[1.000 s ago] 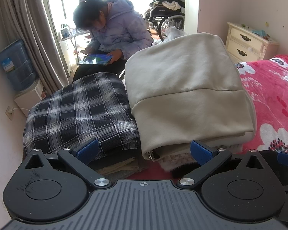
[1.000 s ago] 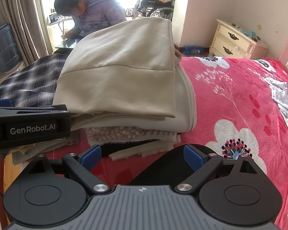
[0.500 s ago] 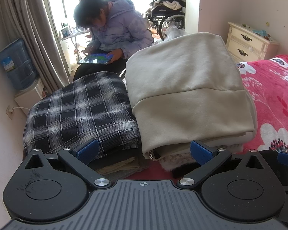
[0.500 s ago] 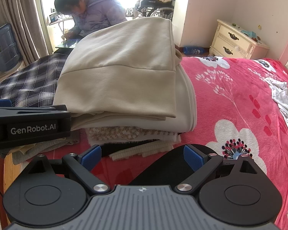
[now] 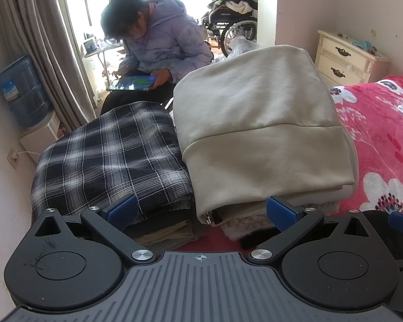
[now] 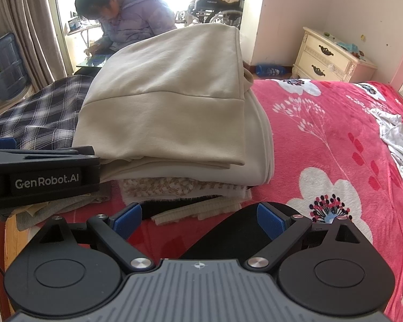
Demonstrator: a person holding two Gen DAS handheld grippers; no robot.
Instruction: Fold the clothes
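A folded beige garment (image 5: pixel 258 123) (image 6: pixel 169 107) tops a stack of folded clothes on the red flowered bed. Beside it on the left lies a folded dark plaid garment (image 5: pixel 107 161) (image 6: pixel 35 115) on its own pile. My left gripper (image 5: pixel 201 212) stands open just short of both stacks, nothing between its blue pads. My right gripper (image 6: pixel 198 217) is also open, low over the blanket in front of the beige stack, holding nothing. The left gripper's body (image 6: pixel 40 177) shows at the left edge of the right wrist view.
A person in a lilac jacket (image 5: pixel 161 45) sits beyond the stacks with a tablet. A cream nightstand (image 6: pixel 333 56) stands by the wall. A loose white garment (image 6: pixel 400 139) lies on the red blanket (image 6: pixel 335 139) to the right. A water jug (image 5: pixel 21 91) and curtain are at left.
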